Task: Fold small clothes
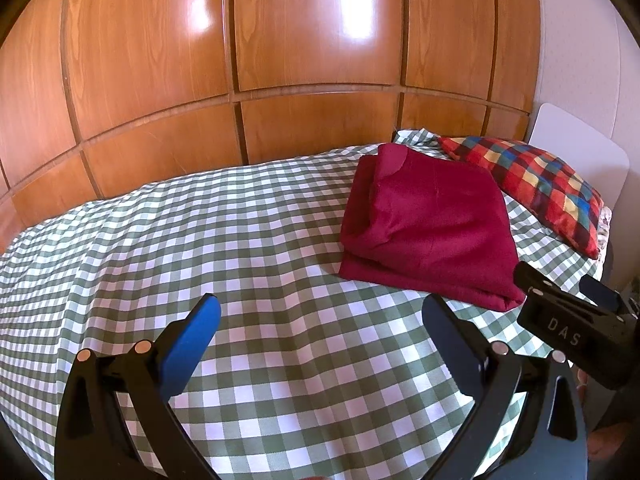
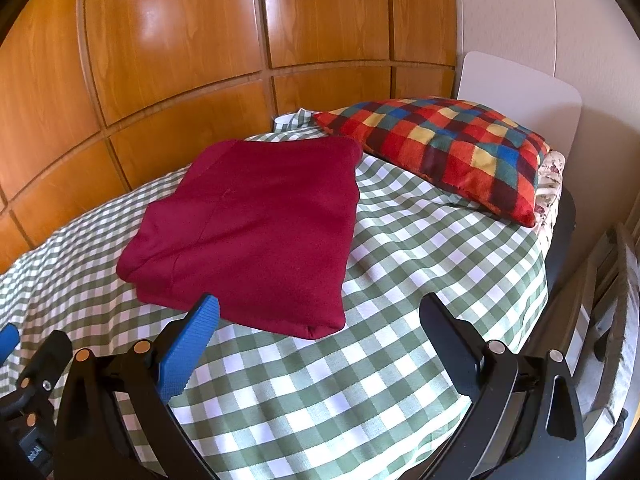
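A dark red garment [image 1: 430,226] lies folded into a thick rectangle on the green-and-white checked bedspread [image 1: 240,240]. It also shows in the right wrist view [image 2: 256,236]. My left gripper [image 1: 322,312] is open and empty, above the bedspread, to the left of and nearer than the garment. My right gripper [image 2: 320,312] is open and empty, just short of the garment's near edge. Its body shows at the right of the left wrist view [image 1: 568,328].
A multicoloured checked pillow [image 2: 452,148] lies beyond the garment at the head of the bed, against a white headboard [image 2: 520,92]. Glossy wooden wardrobe panels [image 1: 280,60] run along the bed's far side. The bed's right edge [image 2: 556,264] drops to furniture beside it.
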A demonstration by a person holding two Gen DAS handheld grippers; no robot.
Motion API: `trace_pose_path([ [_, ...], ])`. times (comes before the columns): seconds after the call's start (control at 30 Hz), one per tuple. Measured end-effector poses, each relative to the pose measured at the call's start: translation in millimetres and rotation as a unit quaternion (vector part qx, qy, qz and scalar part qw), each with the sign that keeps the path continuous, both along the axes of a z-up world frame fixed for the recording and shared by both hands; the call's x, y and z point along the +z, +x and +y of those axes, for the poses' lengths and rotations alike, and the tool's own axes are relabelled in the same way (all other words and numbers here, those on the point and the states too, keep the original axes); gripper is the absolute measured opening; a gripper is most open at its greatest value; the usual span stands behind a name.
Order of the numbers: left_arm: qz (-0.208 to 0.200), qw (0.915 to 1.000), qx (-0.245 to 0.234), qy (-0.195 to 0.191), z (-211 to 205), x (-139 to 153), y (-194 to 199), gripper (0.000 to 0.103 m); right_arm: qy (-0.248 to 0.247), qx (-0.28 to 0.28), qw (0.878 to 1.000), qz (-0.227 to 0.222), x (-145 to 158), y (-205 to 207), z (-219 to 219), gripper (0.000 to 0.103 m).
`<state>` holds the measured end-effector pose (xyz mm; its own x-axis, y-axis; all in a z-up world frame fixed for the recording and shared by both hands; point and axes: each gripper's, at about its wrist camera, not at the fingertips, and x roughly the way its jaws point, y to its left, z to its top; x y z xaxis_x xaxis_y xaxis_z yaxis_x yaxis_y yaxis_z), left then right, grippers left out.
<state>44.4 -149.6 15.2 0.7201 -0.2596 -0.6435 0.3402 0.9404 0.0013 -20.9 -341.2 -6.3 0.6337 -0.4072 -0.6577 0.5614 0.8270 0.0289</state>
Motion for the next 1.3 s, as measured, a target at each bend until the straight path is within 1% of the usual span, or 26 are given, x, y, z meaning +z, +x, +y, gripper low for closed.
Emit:
trace_pose_path([
  [0.63,0.006,0.9999,0.007,-0.006,-1.0,1.2,0.6,0.101,0.002,0.003,1.000,0.000,-1.7,1.9,1.5,0.099],
  [1.3,0.010,0.9999,0.002,0.001,-4.8,0.3,1.0,0.101,0.006,0.002,1.000,0.002,-6.6,2.6,-0.4,0.099],
])
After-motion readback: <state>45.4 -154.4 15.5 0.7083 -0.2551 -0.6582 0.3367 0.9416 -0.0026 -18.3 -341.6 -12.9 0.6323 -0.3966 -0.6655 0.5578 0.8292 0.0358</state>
